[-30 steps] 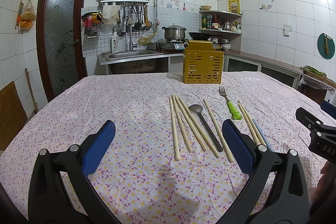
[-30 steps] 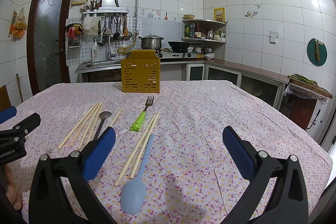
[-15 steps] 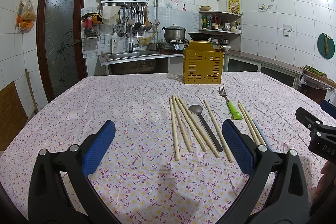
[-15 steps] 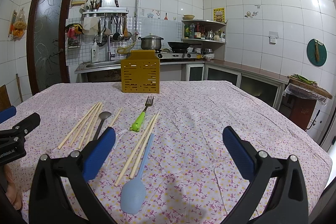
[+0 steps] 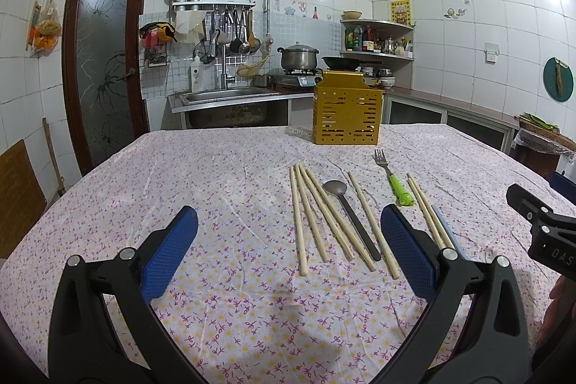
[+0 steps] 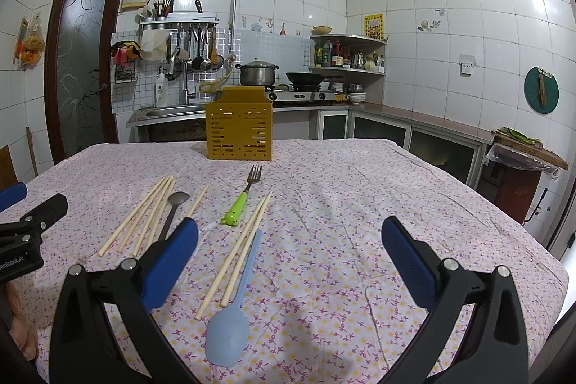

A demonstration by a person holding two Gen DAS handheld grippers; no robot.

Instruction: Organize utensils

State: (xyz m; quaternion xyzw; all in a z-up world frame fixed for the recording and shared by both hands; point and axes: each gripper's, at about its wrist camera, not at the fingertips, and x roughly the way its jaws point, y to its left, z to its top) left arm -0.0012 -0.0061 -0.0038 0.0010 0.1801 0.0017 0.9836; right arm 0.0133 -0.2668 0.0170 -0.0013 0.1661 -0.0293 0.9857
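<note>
While both claws hang above the near edge, we see the desk (image 5: pixel 144 189) spread wide under a flowered cloth (image 6: pixel 360 204). At its far side stands the yellow caddy (image 5: pixel 346 112), upright and slotted; we cannot see inside it.

Our left claw (image 5: pixel 288 251) has its blue pads (image 5: pixel 169 251) wide apart and holds nothing. Our right claw (image 6: pixel 288 261) is just as wide, also holding nothing, and it shows at the right edge of the left view.

The utensils lie flat on the cloth between the caddy and the claws. To the left is a fan of four chopsticks (image 5: pixel 316 218), their far tips close together and their near ends spread. Just right of them lies the dark spoon (image 5: pixel 345 207), bowl toward the caddy, with a single chopstick (image 5: pixel 372 222) close beside its handle. Further right a pair of chopsticks (image 6: pixel 237 247) lies side by side, touching. The blue spoon (image 6: pixel 234 308) lies along that pair on its right, bowl toward us. The fork (image 6: pixel 244 197), with a green handle, points its tines at the caddy and sits between the single chopstick and the pair, apart from both.
</note>
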